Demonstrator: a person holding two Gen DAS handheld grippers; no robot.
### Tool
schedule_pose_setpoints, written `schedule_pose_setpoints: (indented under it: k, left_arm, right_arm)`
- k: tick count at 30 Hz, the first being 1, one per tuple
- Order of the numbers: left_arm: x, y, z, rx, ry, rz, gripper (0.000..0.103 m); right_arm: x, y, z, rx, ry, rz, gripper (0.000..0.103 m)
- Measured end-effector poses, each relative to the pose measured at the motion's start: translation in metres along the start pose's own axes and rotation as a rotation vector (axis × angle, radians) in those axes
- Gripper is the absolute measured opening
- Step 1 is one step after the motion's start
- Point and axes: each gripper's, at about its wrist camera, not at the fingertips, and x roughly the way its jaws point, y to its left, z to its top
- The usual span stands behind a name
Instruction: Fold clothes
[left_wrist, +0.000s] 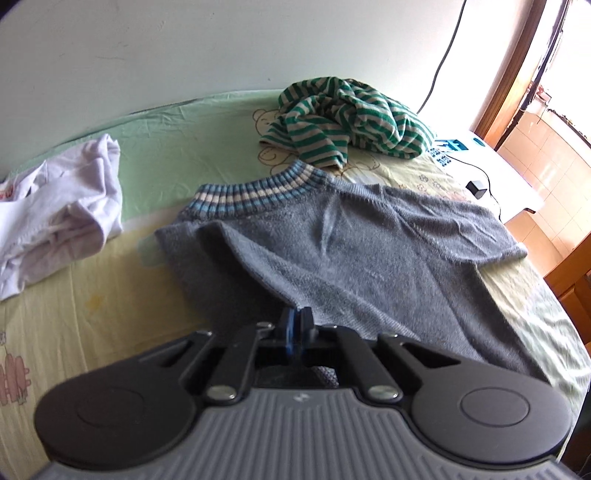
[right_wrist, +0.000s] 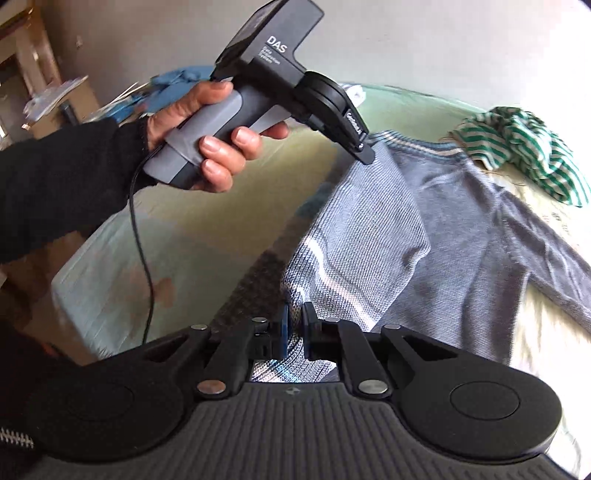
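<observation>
Pinched between the left claw (left_wrist: 295, 325), whose blue pads are nearly closed, is a fold of the grey sweater (left_wrist: 354, 251) spread on the bed (left_wrist: 110, 314), while the right claw (right_wrist: 294, 332) grips its striped hem.

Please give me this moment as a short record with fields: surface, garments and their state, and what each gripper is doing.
surface: bed with a yellow-green printed sheet
sweater: grey, striped collar, spread out, one side lifted and partly folded over
striped garment: green and beige, crumpled beyond the collar
white garment: crumpled, left of the sweater
left gripper: shut on the sweater edge
right gripper: shut on the sweater's ribbed edge
left hand: holds the left gripper's handle
</observation>
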Motion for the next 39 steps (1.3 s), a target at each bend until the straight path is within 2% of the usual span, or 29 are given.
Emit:
schedule_pose_setpoints:
  k: [6,11,17,19,21,23,26,28,31,34,37,39]
  left_arm:
    - [-0.003,0.017,-0.021,-0.027,0.018,0.02,0.0]
    - [-0.001,0.015,-0.036,-0.014,0.025,0.044,0.0]
    - [0.003,0.014,-0.048,0.011,0.03,0.075,0.0]
    - [0.005,0.017,-0.049,0.009,0.036,0.067,0.0]
    - [0.003,0.02,-0.049,0.008,0.028,0.062,0.0]
    - [-0.007,0.021,-0.051,0.018,0.016,0.078,0.002]
    - [-0.03,0.019,-0.056,0.04,-0.029,0.124,0.002]
    - [-0.045,0.016,-0.058,0.028,-0.061,0.106,0.002]
    - [-0.042,0.0,-0.068,0.029,-0.043,0.043,0.002]
    - [-0.031,-0.017,-0.081,0.051,-0.002,0.007,0.002]
    - [-0.02,-0.025,-0.095,0.075,0.031,0.027,0.002]
    - [-0.023,-0.028,-0.1,0.096,0.025,0.035,0.002]
  right_arm:
    - [0.013,0.021,-0.002,-0.03,0.044,0.066,0.005]
    - [0.025,0.039,-0.007,-0.09,0.097,0.068,0.005]
    - [0.036,0.039,-0.013,-0.061,0.144,0.107,0.006]
    - [0.037,0.039,-0.014,-0.039,0.168,0.135,0.014]
    - [0.031,0.036,-0.013,-0.013,0.172,0.172,0.015]
    - [0.015,0.034,-0.009,0.006,0.125,0.199,0.015]
    - [0.001,0.025,-0.005,0.064,0.037,0.157,0.015]
    - [0.013,0.019,-0.006,0.104,0.041,0.086,0.016]
    - [0.039,0.014,-0.016,0.146,0.101,0.034,0.015]
    - [0.048,0.023,-0.025,0.13,0.158,0.07,0.015]
    - [0.049,0.04,-0.035,0.061,0.2,0.11,0.018]
    - [0.046,0.044,-0.035,0.044,0.21,0.119,0.018]
